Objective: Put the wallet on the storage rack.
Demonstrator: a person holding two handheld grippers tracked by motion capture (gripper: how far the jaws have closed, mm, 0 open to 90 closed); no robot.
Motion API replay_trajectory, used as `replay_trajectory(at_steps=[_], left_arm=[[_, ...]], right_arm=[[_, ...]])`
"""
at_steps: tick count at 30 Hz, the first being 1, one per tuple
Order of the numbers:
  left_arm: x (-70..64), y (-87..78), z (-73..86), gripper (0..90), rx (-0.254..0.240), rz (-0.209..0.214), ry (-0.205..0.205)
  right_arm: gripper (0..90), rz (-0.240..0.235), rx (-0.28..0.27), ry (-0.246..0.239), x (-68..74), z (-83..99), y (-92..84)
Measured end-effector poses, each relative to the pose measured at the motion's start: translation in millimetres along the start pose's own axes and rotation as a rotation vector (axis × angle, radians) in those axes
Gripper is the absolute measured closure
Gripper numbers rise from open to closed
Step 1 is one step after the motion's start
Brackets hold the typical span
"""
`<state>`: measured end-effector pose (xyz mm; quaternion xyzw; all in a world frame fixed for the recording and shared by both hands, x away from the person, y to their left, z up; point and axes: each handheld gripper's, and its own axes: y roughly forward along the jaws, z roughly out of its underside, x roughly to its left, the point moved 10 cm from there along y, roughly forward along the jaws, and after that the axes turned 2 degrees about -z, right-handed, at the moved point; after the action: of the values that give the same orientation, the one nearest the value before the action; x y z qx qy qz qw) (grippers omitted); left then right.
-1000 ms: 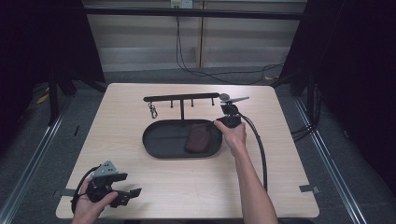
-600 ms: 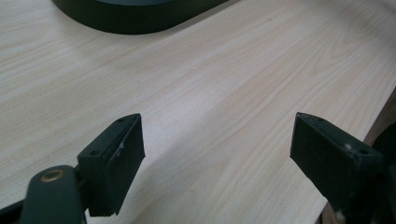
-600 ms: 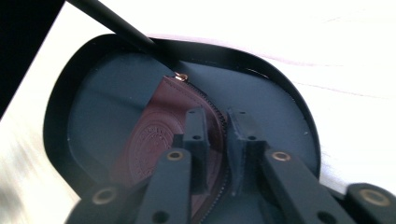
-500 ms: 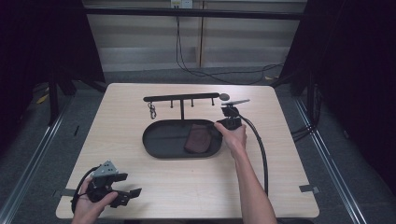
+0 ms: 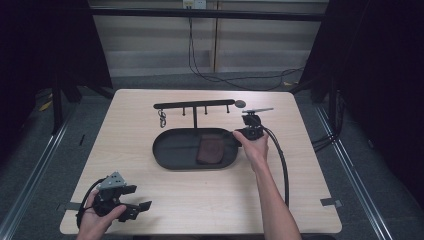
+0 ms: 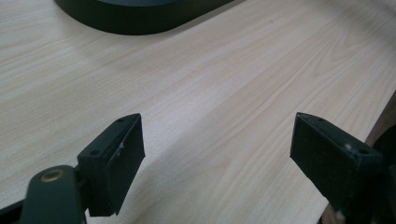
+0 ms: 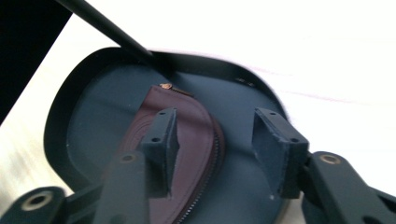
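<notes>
Right gripper (image 7: 215, 149) fingers have just been opening, nothing clamped; pouch (image 7: 187, 140) lies in the tray (image 7: 84, 116) right under them. Left gripper (image 6: 217, 154) fingers wide apart over bare desk (image 6: 210, 84).

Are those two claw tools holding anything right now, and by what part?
Nothing is held. The right gripper, jaws just opened, hangs over the brown pouch; the left gripper is open above bare table.

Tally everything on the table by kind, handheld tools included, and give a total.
Black oval tray: 1
Dark red zip pouch: 1
Black hook rack: 1
Keys hanging on the rack: 1 bunch
Handheld tools: 2, left tool and right tool
Total: 6
</notes>
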<state>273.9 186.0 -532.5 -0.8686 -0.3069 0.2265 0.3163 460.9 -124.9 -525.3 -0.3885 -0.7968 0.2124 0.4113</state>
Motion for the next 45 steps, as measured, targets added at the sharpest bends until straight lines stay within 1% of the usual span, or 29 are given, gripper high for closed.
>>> replay_trajectory(at_steps=[1,3,5,6,8,10,11,15,20,23,25,31,32,34,36,38,40,45], left_arm=[[1.0,-0.4,-0.3,17.5,-0.001,-0.004,0.003],[1.7,0.0,-0.7,17.5,-0.005,-0.003,-0.009],[2.0,-0.1,-0.8,17.5,-0.005,0.001,-0.014],[3.0,-0.3,-1.0,17.5,-0.006,-0.005,-0.014],[4.0,-0.6,-1.2,17.5,-0.007,-0.008,-0.014],[4.4,-1.0,-1.4,17.5,-0.009,-0.009,-0.019],[4.4,-1.2,-1.5,17.5,-0.010,-0.006,-0.020],[5.4,-1.2,-1.9,17.5,-0.013,-0.011,-0.023],[7.1,-1.0,-1.6,17.5,-0.011,-0.014,-0.035],[8.5,-1.9,-1.6,17.5,-0.011,-0.019,-0.036],[8.9,-1.8,-1.6,17.5,-0.013,-0.019,-0.045],[9.7,-1.8,-1.5,17.5,-0.012,-0.030,-0.044],[10.0,-1.5,-1.5,17.5,-0.012,-0.029,-0.045],[11.2,-1.2,-1.3,17.5,-0.009,-0.031,-0.045],[12.3,-0.7,-1.1,17.5,-0.006,-0.039,-0.052],[12.8,-0.8,-0.8,17.5,-0.002,-0.037,-0.053],[13.1,-0.3,-1.0,17.5,-0.006,-0.044,-0.063],[15.5,-1.6,-0.4,17.5,-0.005,-0.053,-0.075]], right_arm=[[48.7,0.006,-0.009,-0.005,-0.9,-0.3,-1.9],[45.5,0.003,-0.007,-0.017,-0.2,0.6,-4.7],[43.1,0.005,-0.017,-0.026,1.2,-0.1,-8.2],[41.7,0.003,-0.020,-0.033,2.5,-0.7,-10.0],[38.3,0.001,-0.020,-0.047,5.4,-0.9,-13.4],[33.8,0.010,-0.011,-0.059,6.5,0.8,-16.4],[32.9,0.017,-0.008,-0.062,6.2,2.1,-18.6],[26.3,0.031,-0.028,-0.064,3.5,4.8,-27.4],[21.5,0.046,-0.027,-0.071,-1.3,11.0,-36.8],[20.4,0.050,-0.047,-0.083,-0.6,11.4,-44.2],[19.3,0.058,-0.058,-0.098,-0.9,12.9,-49.4],[18.1,0.069,-0.057,-0.096,-6.8,23.1,-60.5],[18.0,0.070,-0.066,-0.096,-7.1,23.6,-62.6],[18.0,0.078,-0.070,-0.107,-8.2,26.4,-67.7],[17.7,0.081,-0.075,-0.108,-10.3,28.5,-71.7],[16.5,0.097,-0.074,-0.106,-14.5,31.9,-77.5],[16.8,0.102,-0.077,-0.105,-16.3,34.3,-82.3],[16.9,0.117,-0.089,-0.112,-18.3,42.9,-92.9]])
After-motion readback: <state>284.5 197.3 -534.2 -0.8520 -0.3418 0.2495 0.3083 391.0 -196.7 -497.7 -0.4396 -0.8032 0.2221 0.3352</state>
